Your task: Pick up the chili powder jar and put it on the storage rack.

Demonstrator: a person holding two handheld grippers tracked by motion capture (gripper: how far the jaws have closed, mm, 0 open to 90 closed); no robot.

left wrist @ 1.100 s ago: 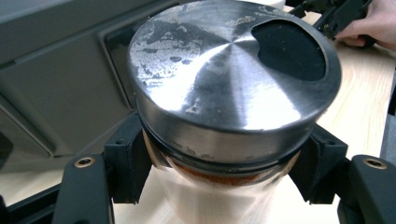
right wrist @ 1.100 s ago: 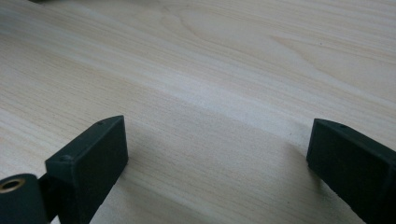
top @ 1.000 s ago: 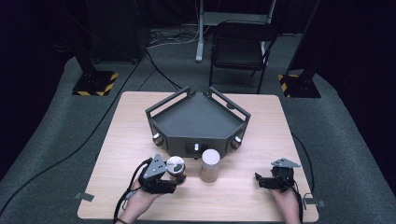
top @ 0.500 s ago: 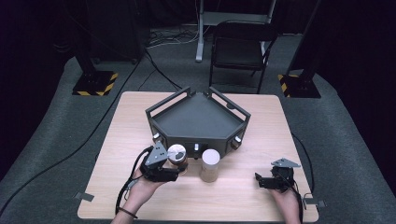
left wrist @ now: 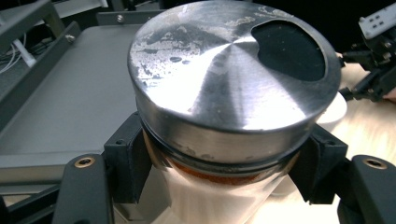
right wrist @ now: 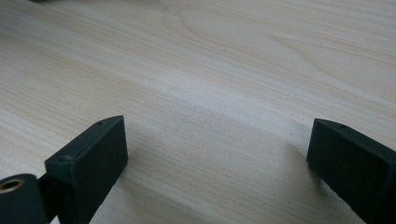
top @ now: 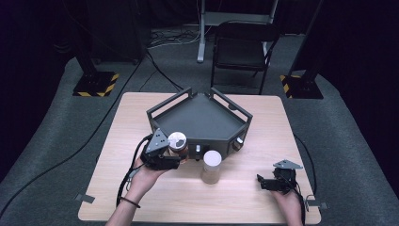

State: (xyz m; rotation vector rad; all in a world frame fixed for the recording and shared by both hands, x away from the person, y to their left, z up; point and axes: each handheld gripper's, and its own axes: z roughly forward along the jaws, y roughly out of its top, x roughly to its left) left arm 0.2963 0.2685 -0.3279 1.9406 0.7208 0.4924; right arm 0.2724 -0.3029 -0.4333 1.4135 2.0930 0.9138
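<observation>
The left gripper [top: 175, 155] jaws clamp a steel-lidded glass jar [top: 178, 142], contents hidden, at the dark grey metal tray's [top: 202, 120] seven o'clock edge; right gripper [top: 261, 182] jaws apart over the wooden bench [top: 244, 197]

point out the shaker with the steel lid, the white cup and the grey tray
shaker [left wrist: 233, 93], left gripper view, on its steel lid
white cup [top: 211, 159], high view, on its top
grey tray [top: 202, 117], high view, on its bare floor

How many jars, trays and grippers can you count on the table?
Jars: 2, the metal-lidded jar and the white-lidded jar
Trays: 1, the dark tray
Grippers: 2, the left gripper and the right gripper
Total: 5
</observation>
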